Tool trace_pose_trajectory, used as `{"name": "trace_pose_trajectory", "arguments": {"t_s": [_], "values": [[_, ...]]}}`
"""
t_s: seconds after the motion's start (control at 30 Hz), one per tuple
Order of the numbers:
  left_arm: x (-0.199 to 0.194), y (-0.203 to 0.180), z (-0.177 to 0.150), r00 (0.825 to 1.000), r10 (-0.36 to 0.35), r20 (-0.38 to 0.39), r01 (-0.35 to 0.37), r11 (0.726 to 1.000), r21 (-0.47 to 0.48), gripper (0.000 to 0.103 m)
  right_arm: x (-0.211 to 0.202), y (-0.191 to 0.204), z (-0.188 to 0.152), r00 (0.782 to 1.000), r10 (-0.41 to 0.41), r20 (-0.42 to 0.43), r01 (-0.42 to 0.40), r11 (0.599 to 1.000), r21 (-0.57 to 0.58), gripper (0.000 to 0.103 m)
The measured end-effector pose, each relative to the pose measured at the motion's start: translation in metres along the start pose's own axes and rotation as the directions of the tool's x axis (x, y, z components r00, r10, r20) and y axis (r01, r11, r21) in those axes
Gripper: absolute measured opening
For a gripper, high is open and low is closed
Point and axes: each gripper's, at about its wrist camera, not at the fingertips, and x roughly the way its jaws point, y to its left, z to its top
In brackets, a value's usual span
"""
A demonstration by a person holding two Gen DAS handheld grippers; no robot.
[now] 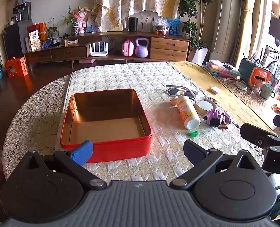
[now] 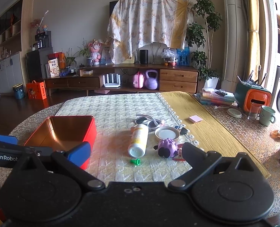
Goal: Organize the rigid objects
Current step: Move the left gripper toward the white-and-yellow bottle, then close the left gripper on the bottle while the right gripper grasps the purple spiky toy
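In the left wrist view, the left gripper (image 1: 138, 151) is standing wide open and empty, hiding the tin's (image 1: 106, 117) near corner at centre-left. Right of centre, the bottle (image 1: 189, 111) is covering part of the sunglasses (image 1: 173, 90). The right gripper (image 2: 136, 154) is gaping empty too.

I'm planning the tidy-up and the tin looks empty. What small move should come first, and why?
Probably ease the right gripper forward and down onto the bottle. Both grippers are open and hold nothing, the tin is empty, and the bottle lies on its side, the biggest item, almost straight ahead of the right gripper with only a small green piece in front of it.
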Motion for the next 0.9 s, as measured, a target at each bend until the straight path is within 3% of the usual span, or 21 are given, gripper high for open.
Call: {"name": "trace_pose_trajectory", "arguments": {"t_s": [0.5, 0.77, 0.9], "values": [[0.029, -0.022, 0.028, 0.999, -0.048, -0.013, 0.049, 0.998, 0.036, 0.103, 0.028, -0.039, 0.003, 0.999, 0.028, -0.043, -0.028, 1.000, 0.005, 0.102], [0.082, -0.051, 0.063, 0.994, -0.097, -0.040, 0.099, 0.994, 0.046, 0.103, 0.070, -0.061, 0.003, 0.996, 0.014, -0.086, -0.019, 0.998, -0.063, 0.100], [0.122, -0.069, 0.078, 0.988, -0.109, -0.105, 0.116, 0.991, 0.061, 0.103, 0.097, -0.069, 0.001, 0.992, 0.025, -0.121, -0.035, 0.996, -0.078, 0.096]]}}
